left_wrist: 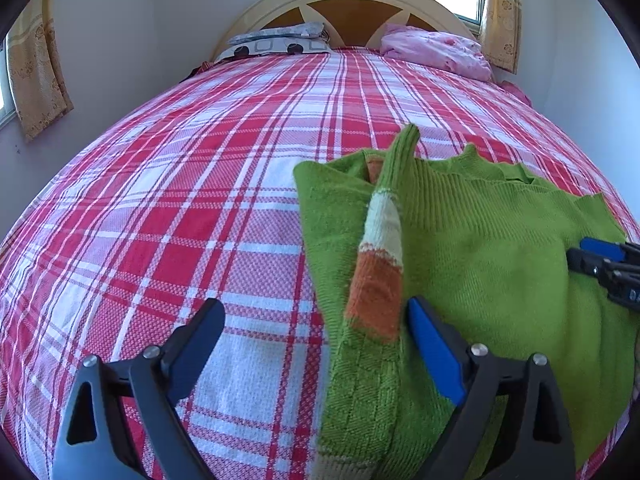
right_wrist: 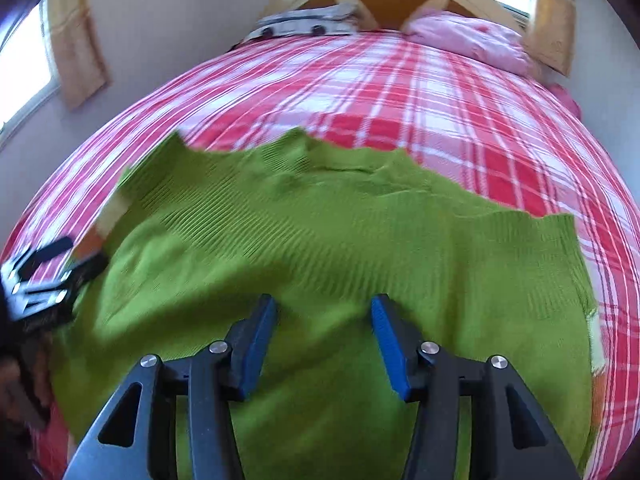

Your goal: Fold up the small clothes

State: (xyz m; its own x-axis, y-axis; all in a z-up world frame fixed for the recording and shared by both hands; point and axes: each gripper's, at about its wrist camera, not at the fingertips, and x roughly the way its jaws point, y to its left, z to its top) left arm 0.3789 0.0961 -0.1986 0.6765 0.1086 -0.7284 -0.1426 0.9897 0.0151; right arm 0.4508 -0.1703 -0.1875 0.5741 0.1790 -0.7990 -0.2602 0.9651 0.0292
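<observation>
A green knit sweater (left_wrist: 480, 248) lies spread on the red plaid bed (left_wrist: 180, 208). Its sleeve (left_wrist: 380, 256), striped white and orange, lies folded over the body and points toward the headboard. My left gripper (left_wrist: 316, 312) is open wide, its jaws astride the sleeve's orange band and the sweater's left edge. My right gripper (right_wrist: 324, 312) is open just above the sweater's body (right_wrist: 320, 240), holding nothing. It also shows at the right edge of the left wrist view (left_wrist: 608, 264). The left gripper shows at the left of the right wrist view (right_wrist: 68, 260).
A grey patterned pillow (left_wrist: 280, 40) and a pink bundle of bedding (left_wrist: 436, 52) lie against the wooden headboard (left_wrist: 352, 8). Curtained windows (left_wrist: 36, 68) flank the bed. Plaid bedcover stretches to the left of the sweater.
</observation>
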